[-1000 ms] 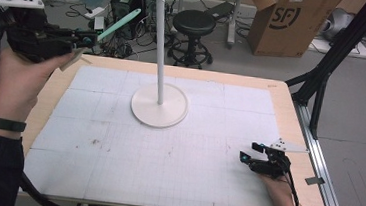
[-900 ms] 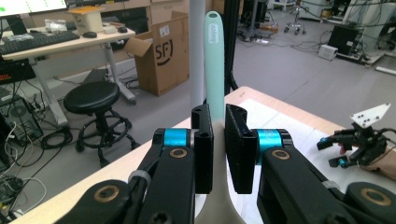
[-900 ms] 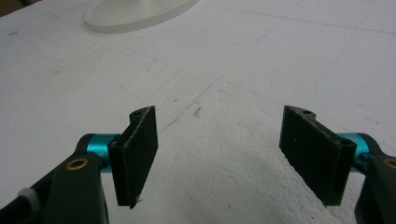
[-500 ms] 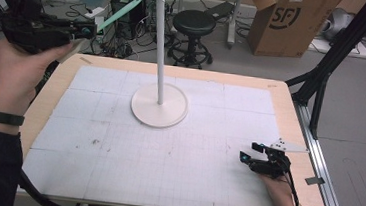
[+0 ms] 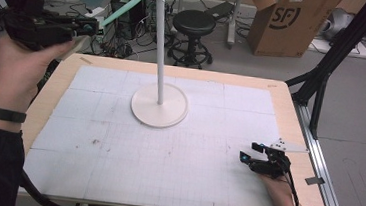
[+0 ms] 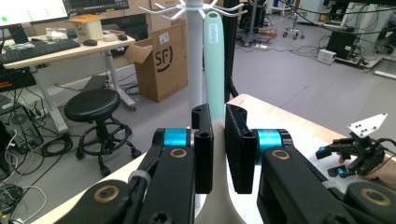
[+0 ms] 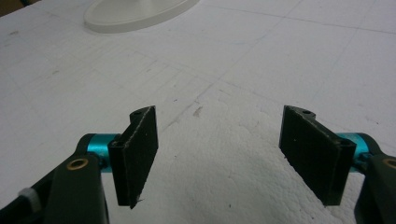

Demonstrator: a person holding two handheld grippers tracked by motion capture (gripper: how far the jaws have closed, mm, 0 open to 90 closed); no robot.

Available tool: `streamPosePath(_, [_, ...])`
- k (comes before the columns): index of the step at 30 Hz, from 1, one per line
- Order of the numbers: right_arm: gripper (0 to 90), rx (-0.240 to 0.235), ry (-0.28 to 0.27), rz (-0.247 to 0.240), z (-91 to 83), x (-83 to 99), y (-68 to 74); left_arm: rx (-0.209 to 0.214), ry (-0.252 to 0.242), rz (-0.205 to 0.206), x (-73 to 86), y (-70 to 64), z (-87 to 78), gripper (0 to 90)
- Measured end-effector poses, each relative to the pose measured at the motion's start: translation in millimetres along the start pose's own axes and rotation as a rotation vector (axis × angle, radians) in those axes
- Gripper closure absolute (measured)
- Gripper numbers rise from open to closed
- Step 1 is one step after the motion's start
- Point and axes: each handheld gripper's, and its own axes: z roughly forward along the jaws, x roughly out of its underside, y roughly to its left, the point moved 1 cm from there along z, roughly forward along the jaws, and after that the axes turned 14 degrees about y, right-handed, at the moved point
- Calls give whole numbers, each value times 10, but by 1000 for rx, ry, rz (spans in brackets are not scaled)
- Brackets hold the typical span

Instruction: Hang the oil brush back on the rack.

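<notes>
Gripping a pale green utensil (image 6: 214, 60) by its white lower end, the left gripper (image 5: 90, 26) is raised above the far left corner of the bench (image 5: 47, 86), held in the person's left hand (image 5: 21, 69). In the left gripper view its two black jaws are clenched on the white part, and the green handle rises straight up between them, its rounded tip close to the hooks at the top of the white stand (image 6: 194, 56). In that view the handle appears just beside the stand's pole; whether the two touch cannot be told. In the high view the green handle (image 5: 121, 8) points away from the gripper toward the crown of hooks on the stand (image 5: 162, 46), well above the bench.

The stand's round white base (image 5: 159, 105) sits on the white gridded mat (image 5: 167, 147) that covers the bench, a little beyond its middle.

The right gripper (image 5: 252, 153) rests low on the mat near the right front of the bench, well apart from the stand, with the person's right hand (image 5: 279, 189) behind it. In the right gripper view its jaws are spread wide with nothing between them, only the scuffed mat (image 7: 224, 140) below, and the edge of the stand's base (image 7: 135, 14) lies farther off at the top.
</notes>
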Motion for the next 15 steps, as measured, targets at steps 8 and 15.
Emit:
streamPosePath(8, [277, 0, 0, 0, 0, 0, 0, -3, 1, -2, -8, 9, 25, 821])
streamPosePath(15, [277, -1, 3, 0, -2, 0, 0, -6, 12, 6, -15, 5, 60, 821])
